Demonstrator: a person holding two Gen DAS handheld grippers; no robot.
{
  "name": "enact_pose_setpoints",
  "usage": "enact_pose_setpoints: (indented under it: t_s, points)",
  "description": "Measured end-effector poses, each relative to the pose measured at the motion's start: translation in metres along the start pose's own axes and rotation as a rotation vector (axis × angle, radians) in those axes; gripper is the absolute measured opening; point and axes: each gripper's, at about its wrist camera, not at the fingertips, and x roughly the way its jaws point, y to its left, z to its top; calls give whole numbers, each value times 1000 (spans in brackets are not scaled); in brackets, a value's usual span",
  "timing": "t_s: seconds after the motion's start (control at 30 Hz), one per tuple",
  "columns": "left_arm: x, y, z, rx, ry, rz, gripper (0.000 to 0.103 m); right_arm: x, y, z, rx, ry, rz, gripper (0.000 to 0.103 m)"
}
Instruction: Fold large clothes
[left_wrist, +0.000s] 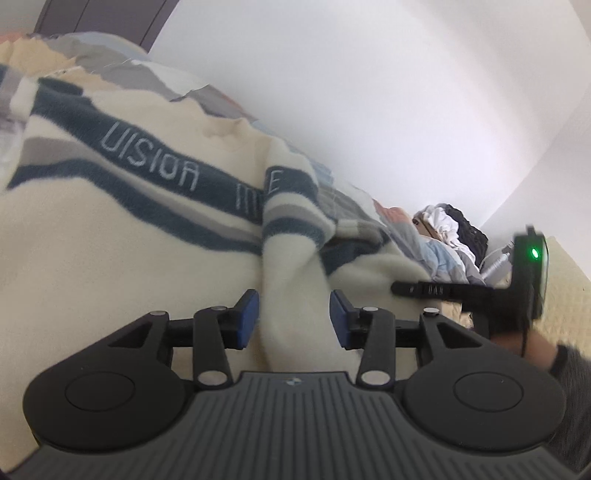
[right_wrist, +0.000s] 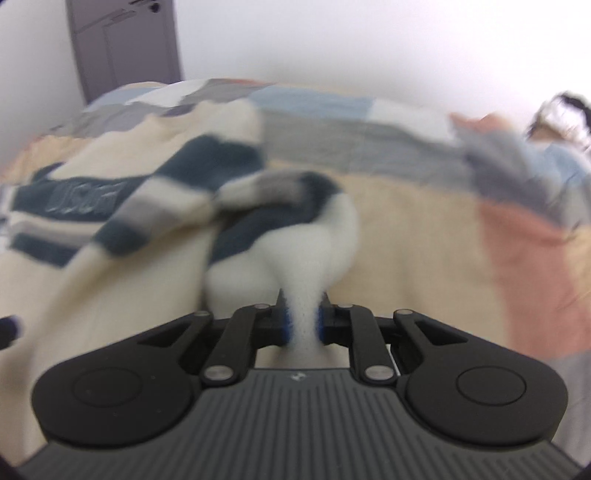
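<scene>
Sweater (left_wrist: 122, 229) spread on bed (right_wrist: 424, 229), sleeve (left_wrist: 295, 266) folded across its front. Clothes pile (left_wrist: 450, 225) behind, far right by wall (left_wrist: 369, 92). Door (right_wrist: 125, 44) behind bed, left.

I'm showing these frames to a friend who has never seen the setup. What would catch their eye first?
The cream sweater with dark blue bands and woven lettering, spread over the patchwork quilt. Next, the right tongs shut on a bunched white fold of it, centre foreground. The left tongs stand open, another fold lying between their blue pads.
</scene>
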Motion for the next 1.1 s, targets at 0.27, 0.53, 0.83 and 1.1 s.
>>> enact_pose_setpoints:
  t_s: [0.27, 0.53, 0.83, 1.1]
  points:
    - [6, -1, 0, -1, 18, -7, 48, -5, -38, 101, -200, -158, -322, 15]
    - [18, 1, -1, 9, 40, -1, 48, -1, -47, 121, -256, -391, -483, 15]
    - [23, 0, -3, -3, 55, 2, 48, 51, -56, 6, -153, -242, -410, 17]
    - [26, 6, -9, -25, 84, 42, 48, 38, -57, -11, 57, -106, -245, 19]
